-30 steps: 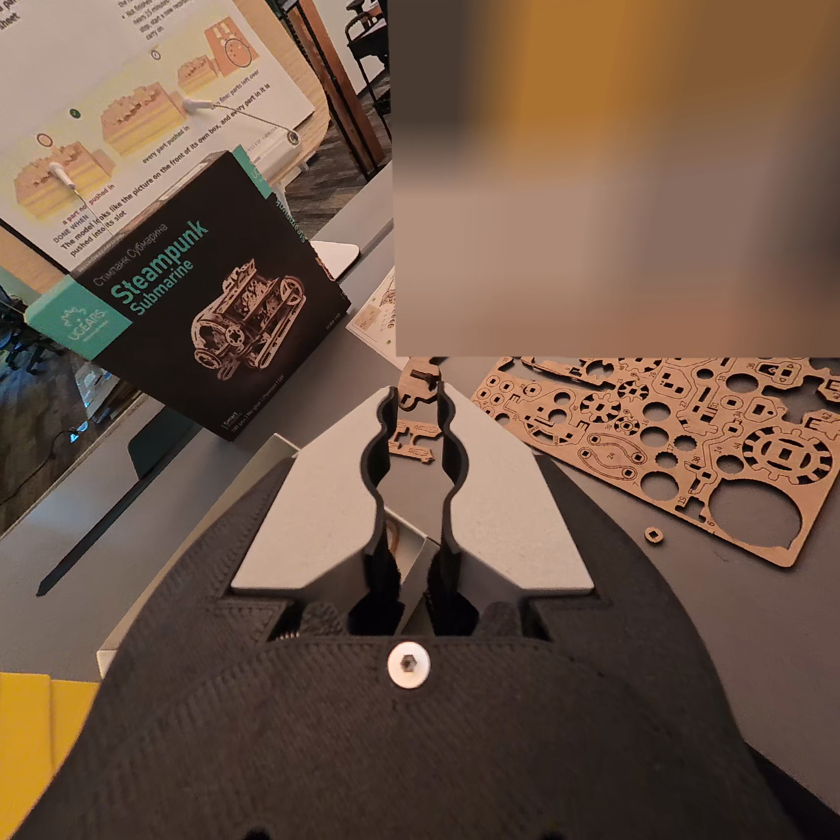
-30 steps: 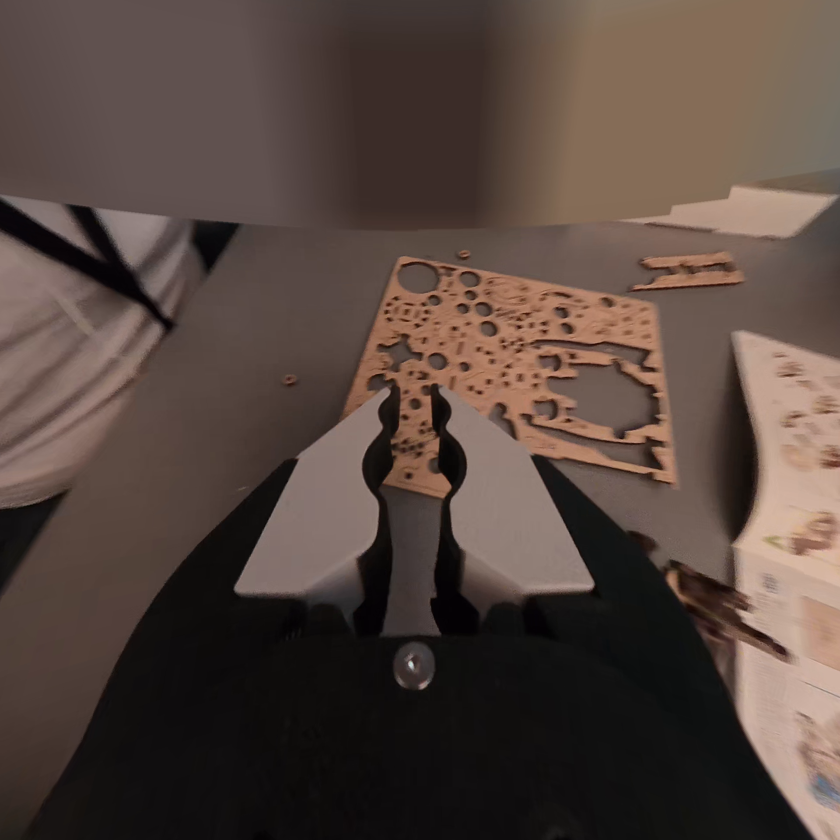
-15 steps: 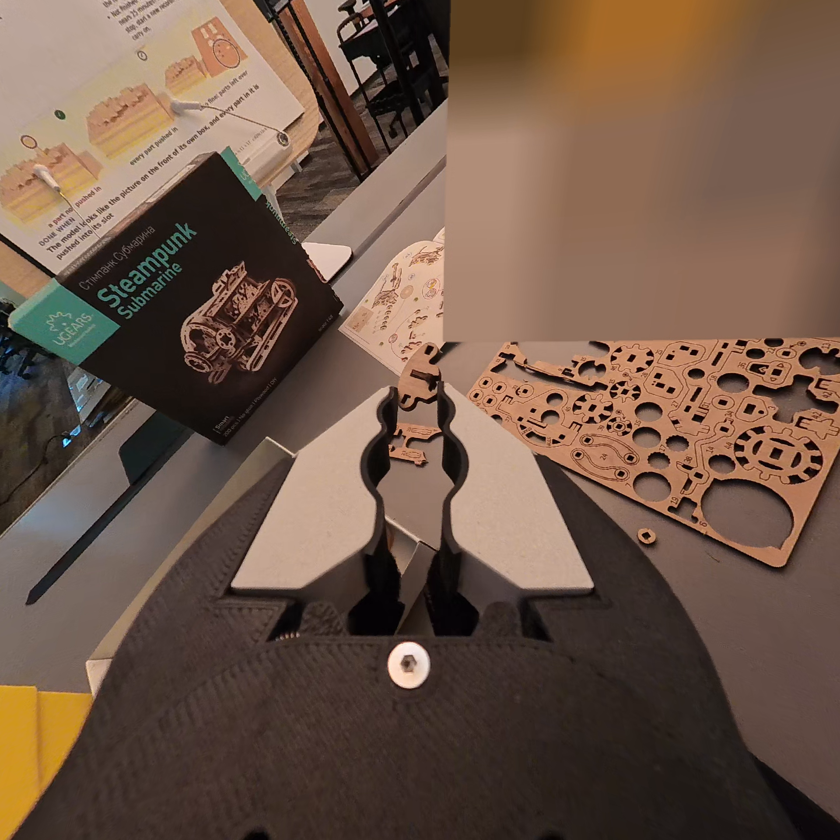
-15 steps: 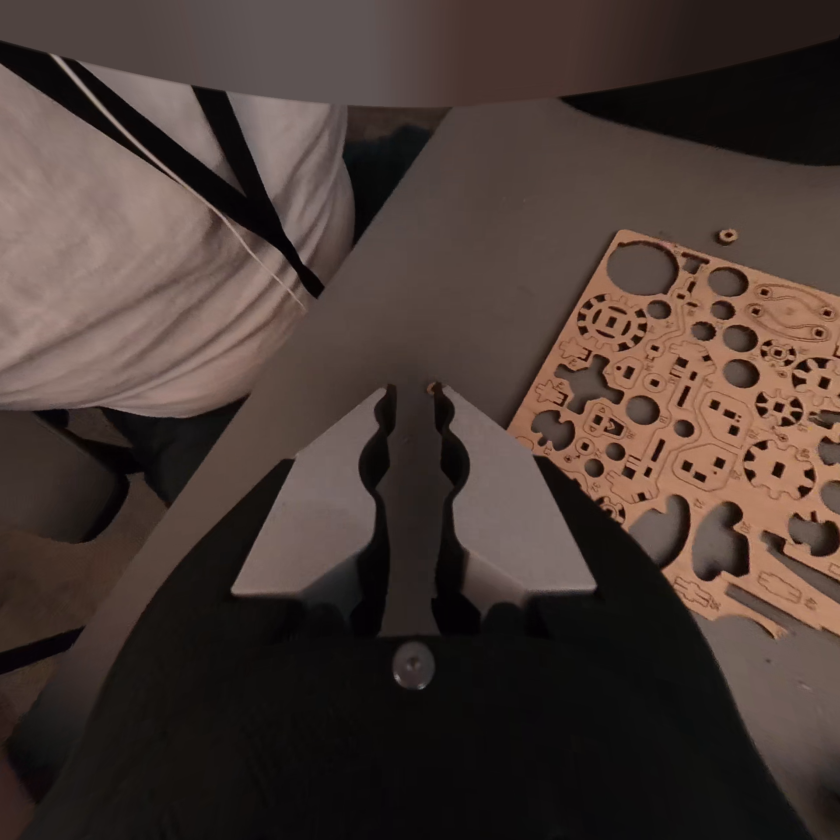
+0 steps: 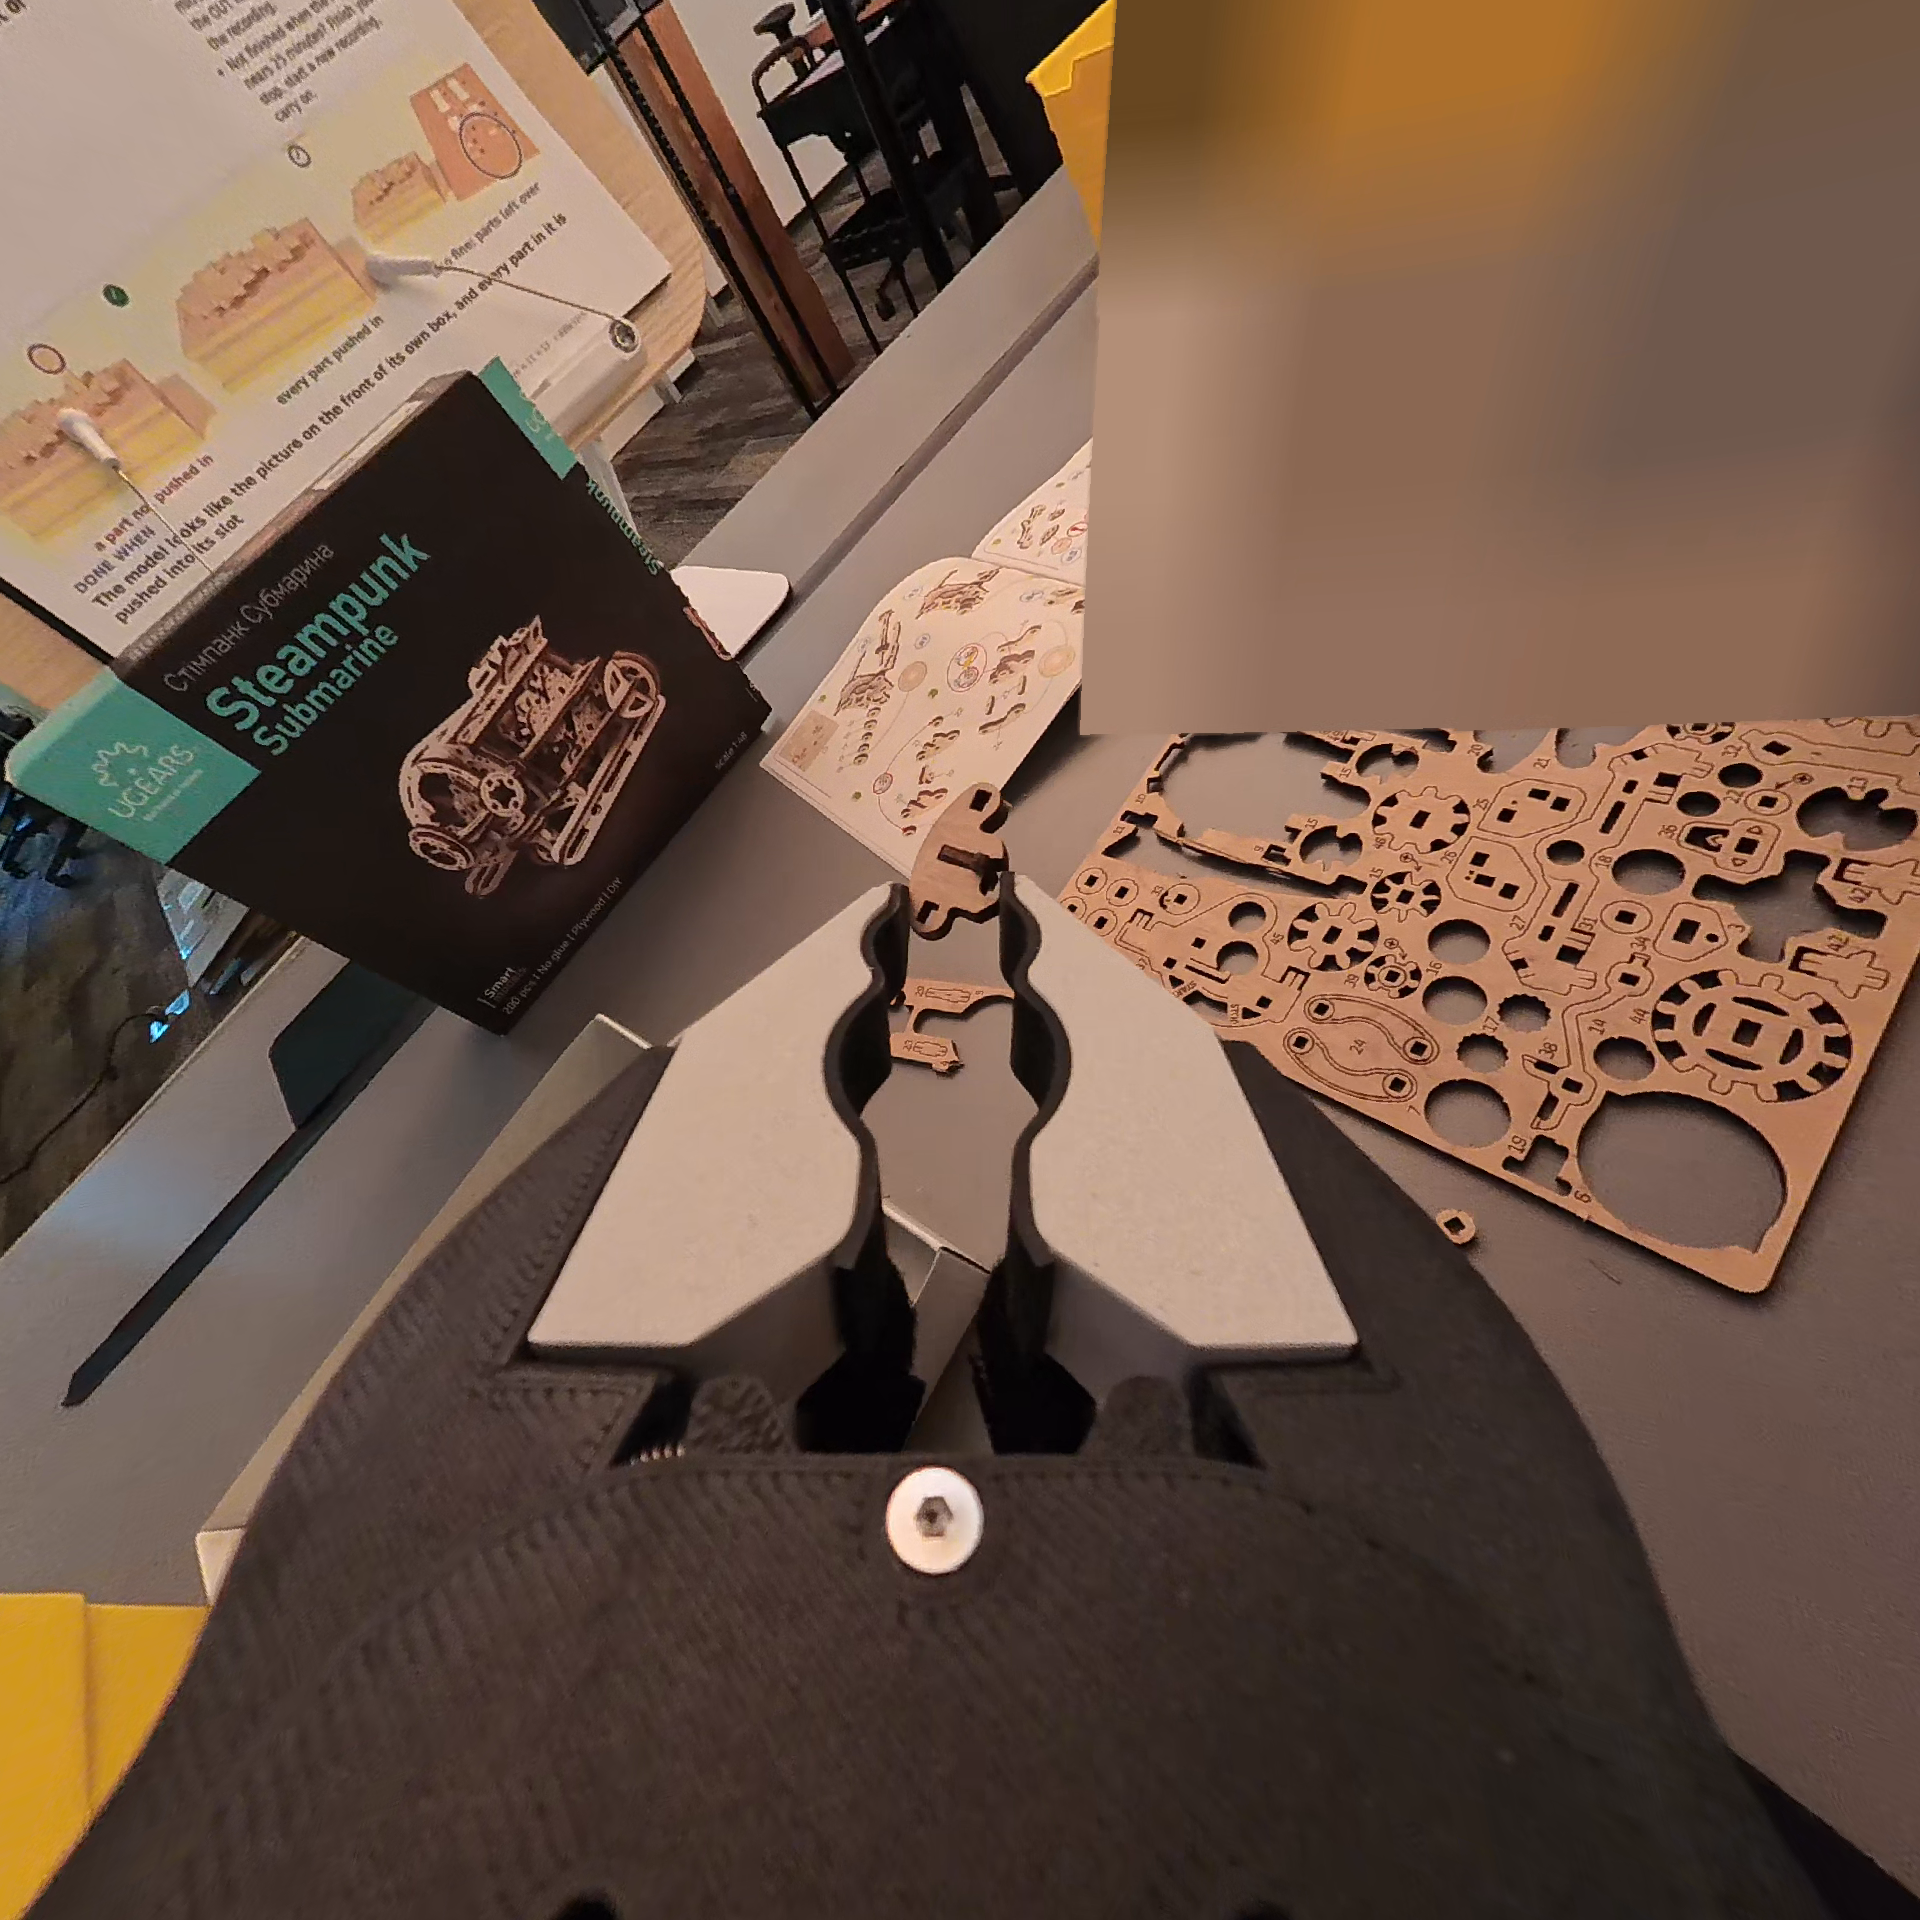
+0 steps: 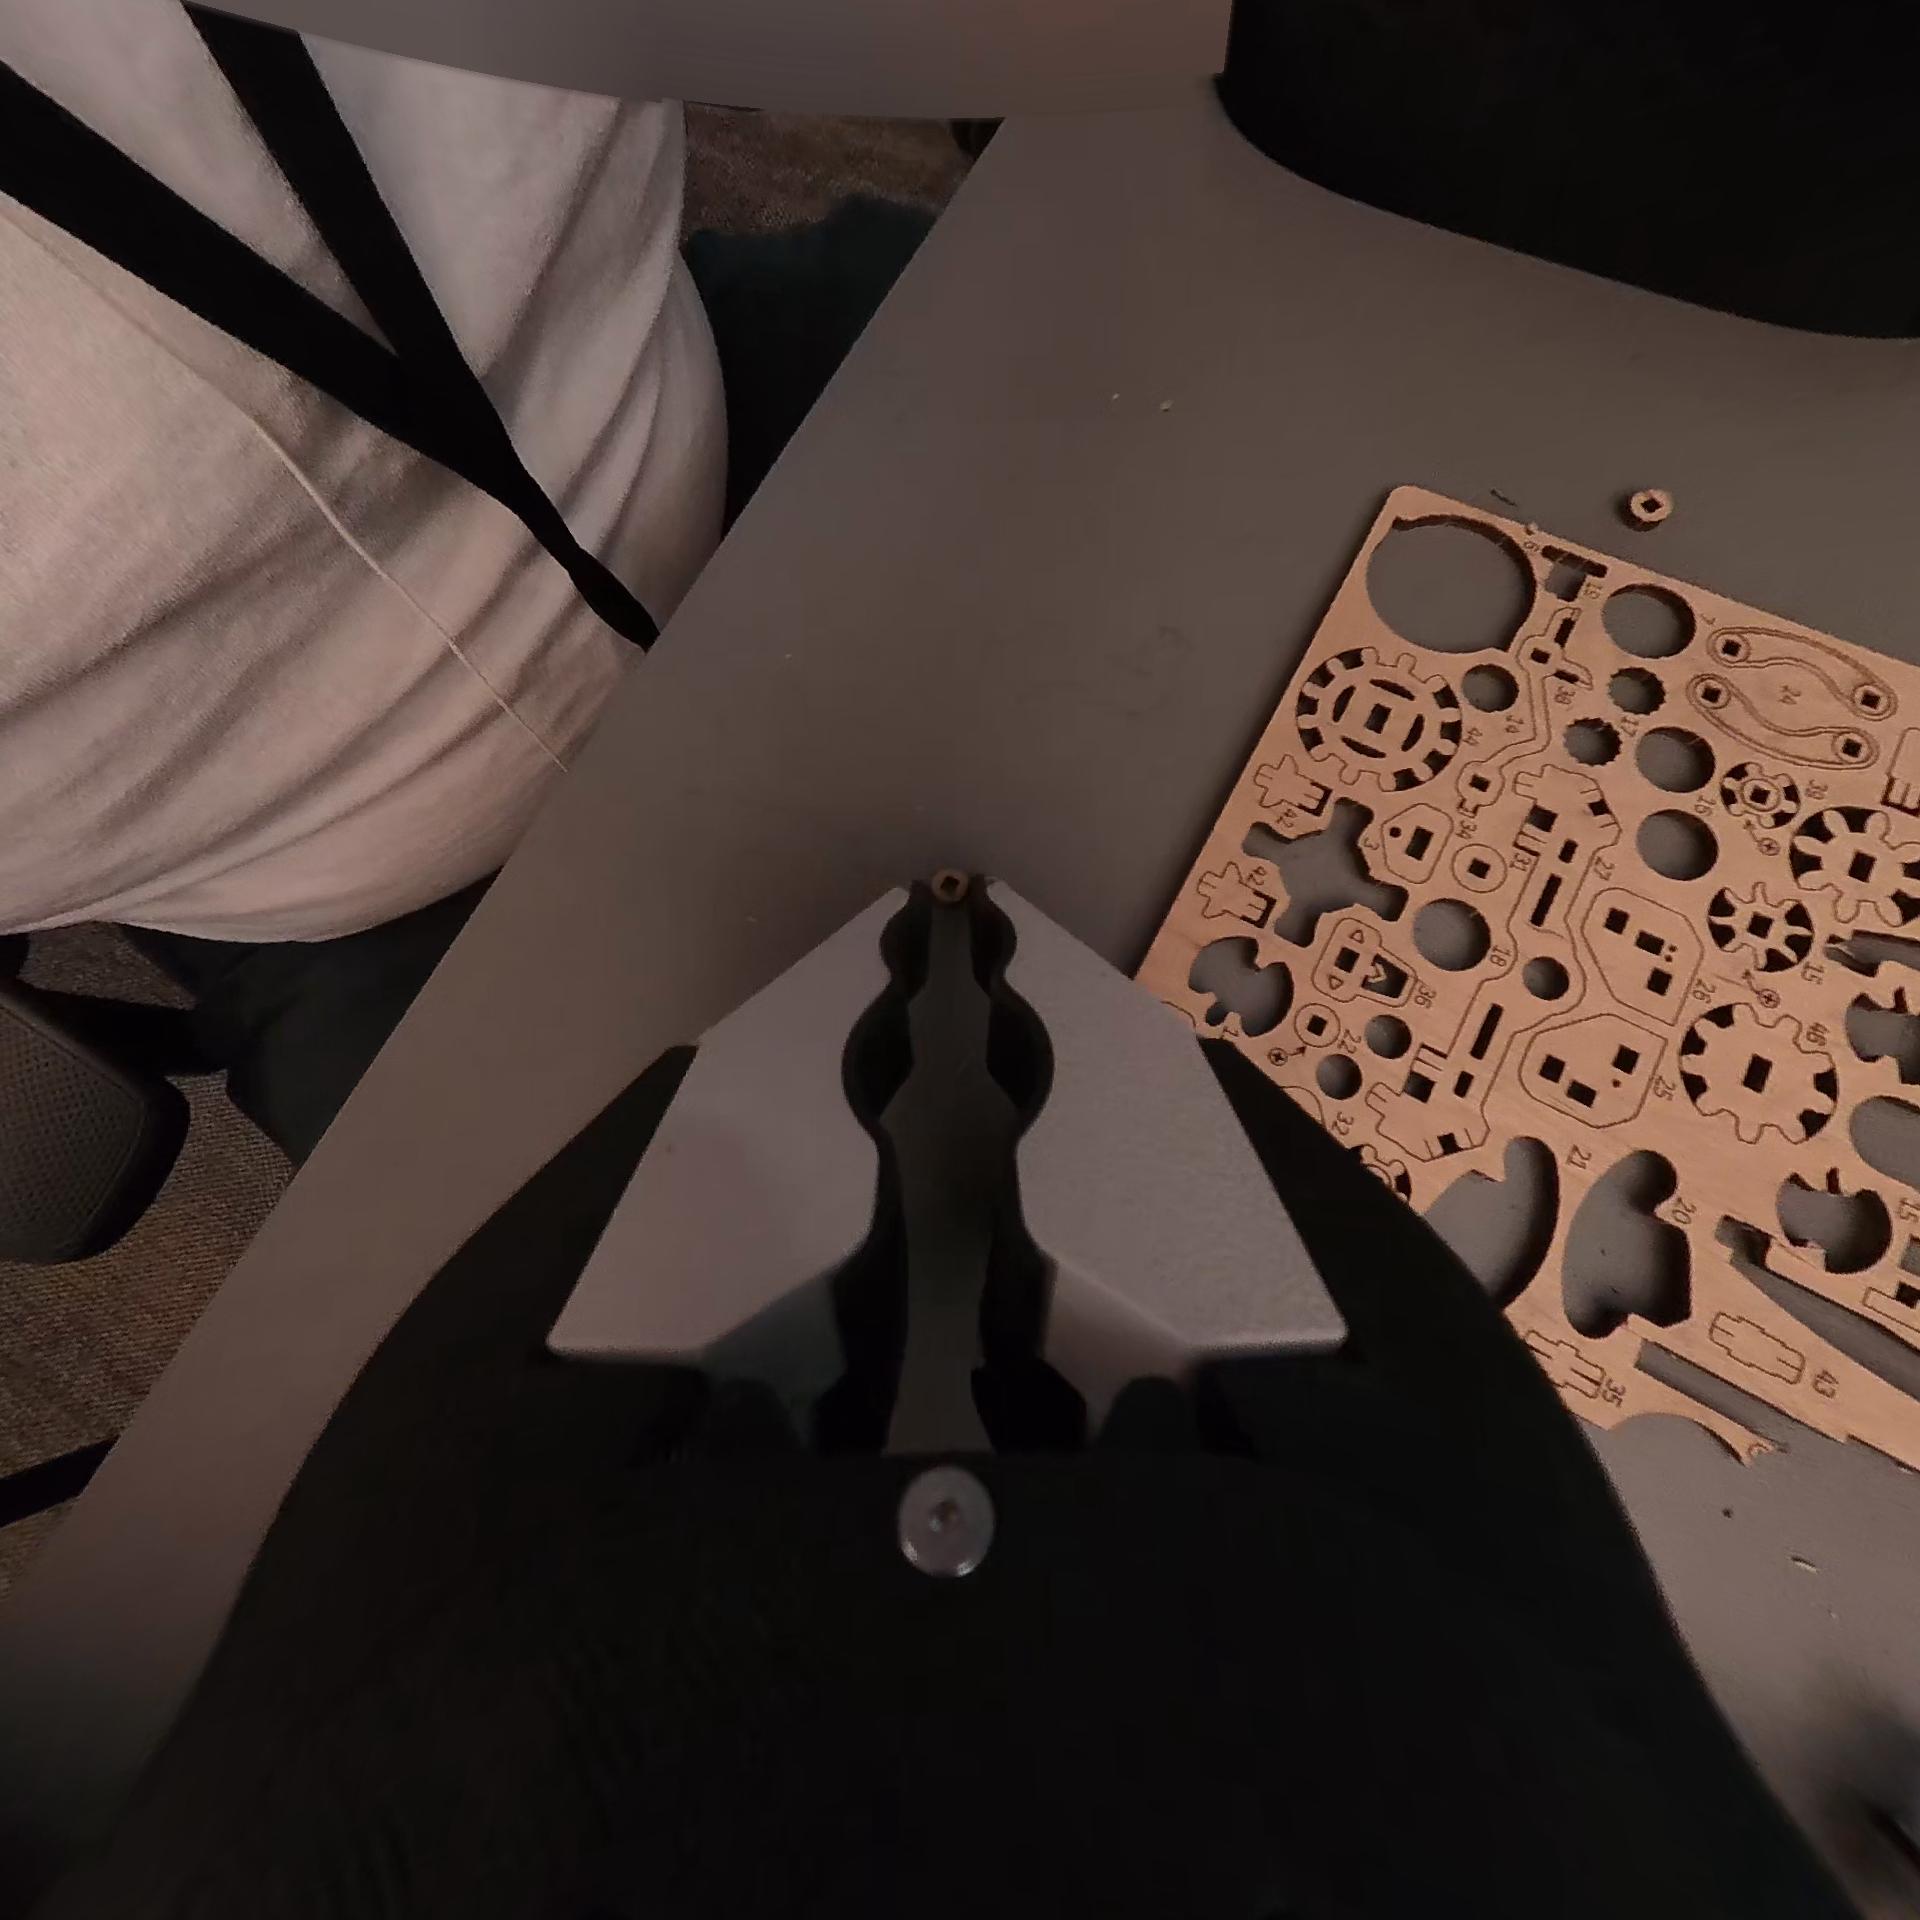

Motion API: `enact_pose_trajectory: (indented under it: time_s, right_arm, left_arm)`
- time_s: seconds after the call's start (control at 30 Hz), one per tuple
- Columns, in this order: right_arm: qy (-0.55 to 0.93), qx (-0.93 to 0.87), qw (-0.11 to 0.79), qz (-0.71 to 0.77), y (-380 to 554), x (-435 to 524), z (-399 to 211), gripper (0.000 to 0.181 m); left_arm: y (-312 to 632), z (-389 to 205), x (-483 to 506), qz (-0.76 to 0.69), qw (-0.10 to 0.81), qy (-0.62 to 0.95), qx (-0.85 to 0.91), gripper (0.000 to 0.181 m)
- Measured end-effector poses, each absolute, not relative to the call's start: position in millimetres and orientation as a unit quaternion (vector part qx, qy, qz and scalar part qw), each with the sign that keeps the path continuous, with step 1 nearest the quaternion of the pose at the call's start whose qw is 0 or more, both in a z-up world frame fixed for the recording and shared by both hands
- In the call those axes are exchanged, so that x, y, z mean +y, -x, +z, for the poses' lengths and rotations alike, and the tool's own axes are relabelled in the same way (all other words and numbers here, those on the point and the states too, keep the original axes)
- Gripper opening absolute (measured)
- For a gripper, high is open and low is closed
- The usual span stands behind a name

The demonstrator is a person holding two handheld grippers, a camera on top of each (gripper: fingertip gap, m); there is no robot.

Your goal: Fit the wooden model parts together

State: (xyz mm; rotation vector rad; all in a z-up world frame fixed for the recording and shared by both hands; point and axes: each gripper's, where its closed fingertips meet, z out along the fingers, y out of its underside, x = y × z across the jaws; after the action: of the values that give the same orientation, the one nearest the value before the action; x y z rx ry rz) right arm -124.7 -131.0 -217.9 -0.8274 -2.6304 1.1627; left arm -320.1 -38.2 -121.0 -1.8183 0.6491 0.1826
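Currently the left gripper [image 5: 951, 894] is closed on a flat wooden part [image 5: 961, 857], pinched at its lower lobes between the fingertips; the part stands upright above the tips and carries a short dark peg through its middle. It is held above the grey table [image 5: 665, 1018], clear of the surface. Right of it lies the laser-cut plywood sheet [image 5: 1558, 977], flat, many shapes already punched out. A tiny loose ring [image 5: 1457, 1226] sits just beside the sheet's near edge. Two small wooden offcuts [image 5: 935, 1023] lie on the table below the fingertips. Behind, a dark model kit box [image 5: 416, 717] leans tilted, with an open instruction booklet [image 5: 935, 686] lying to its right. The right gripper [image 6: 951, 888] is low over the table, jaws narrowed to a slim gap, with a small wooden ring [image 6: 950, 884] between the tips; whether the tips actually grip it cannot be told. The plywood sheet [image 6: 1558, 987] lies to its right, apart from the tips. A person's pale garment [image 6: 260, 520] fills the upper left.
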Motion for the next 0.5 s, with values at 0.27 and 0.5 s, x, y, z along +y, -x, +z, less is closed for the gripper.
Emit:
enact_pose_trajectory:
  time_s: [0.27,0.5]
  right_arm:
    - [0.275,-0.861,0.107,0.415,132.5,-128.1,-201.1,0.005]
    - [0.316,-0.790,0.233,0.472,182.3,-91.3,-134.9,0.005]
  left_arm:
    - [294.1,-134.1,-43.5,0.045,0.540,0.774,0.327,0.016]
    - [259.4,-164.8,-58.7,0.005,0.479,0.769,0.423,0.016]
